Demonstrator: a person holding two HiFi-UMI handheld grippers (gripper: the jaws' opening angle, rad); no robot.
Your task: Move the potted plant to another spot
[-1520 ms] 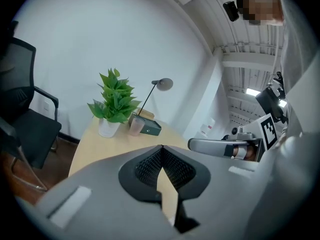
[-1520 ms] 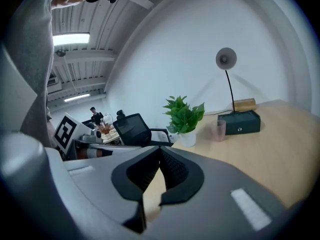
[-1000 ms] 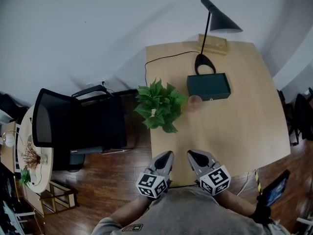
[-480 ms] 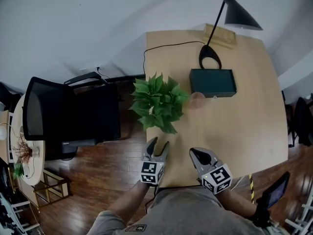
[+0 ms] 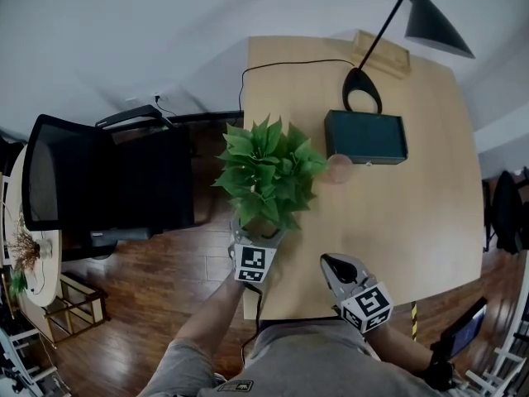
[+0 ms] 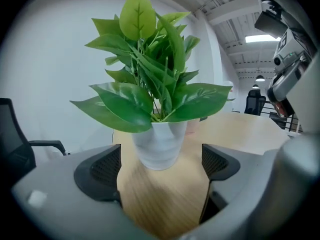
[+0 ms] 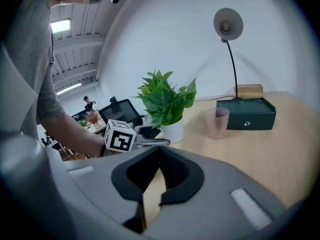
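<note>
The task is only beginning: the plant (image 5: 269,172) is standing in its white pot (image 6: 157,143) at the table's (image 5: 413,213) left edge, not yet gripped or lifted. The left gripper (image 5: 258,236) is pointing at it from the plant's 6 o'clock. Its jaws have just been opening and are now spread wide, with the pot just ahead of the gap and no pad touching it. The right gripper (image 5: 337,265) is hovering at the plant's 5 o'clock, jaws pressed together, empty. Gripping, lifting, carrying and setting down are all remaining.
</note>
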